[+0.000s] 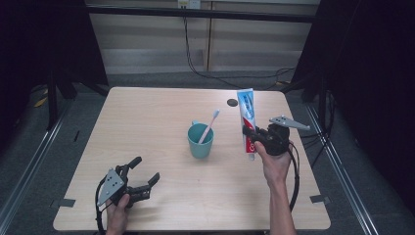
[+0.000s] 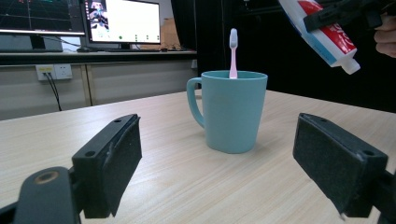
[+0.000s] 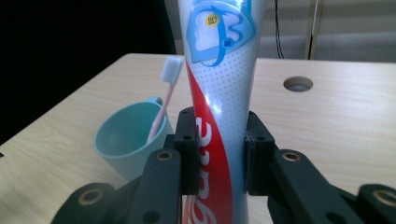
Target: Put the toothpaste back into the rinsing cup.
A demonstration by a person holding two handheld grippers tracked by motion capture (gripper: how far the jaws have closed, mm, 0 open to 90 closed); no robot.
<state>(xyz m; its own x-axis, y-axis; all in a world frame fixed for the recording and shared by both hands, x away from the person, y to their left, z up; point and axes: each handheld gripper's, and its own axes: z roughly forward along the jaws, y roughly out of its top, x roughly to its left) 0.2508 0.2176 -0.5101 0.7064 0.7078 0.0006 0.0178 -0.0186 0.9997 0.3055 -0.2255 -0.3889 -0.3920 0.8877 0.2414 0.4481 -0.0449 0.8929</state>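
A teal cup (image 1: pixel 200 141) stands mid-table with a pink toothbrush (image 1: pixel 209 125) leaning in it, bristles up. My right gripper (image 1: pixel 250 135) is shut on a toothpaste tube (image 1: pixel 246 117), white with red and blue print, held above the table right of the cup. In the right gripper view the black pads (image 3: pixel 187 149) press both sides of the tube (image 3: pixel 219 93), with the cup (image 3: pixel 130 137) and toothbrush (image 3: pixel 164 100) behind at left. My left gripper (image 1: pixel 146 170) rests open near the front left. Its view looks between empty jaws at the cup (image 2: pixel 231 112), toothbrush (image 2: pixel 232 53) and the tube (image 2: pixel 327 35) at upper right.
A round cable hole (image 1: pixel 232 102) lies in the tabletop behind the tube. Cables hang at the back wall and trail from the right gripper. Monitors (image 2: pixel 126 21) stand on a bench beyond the table in the left gripper view. Dark floor rails flank the table.
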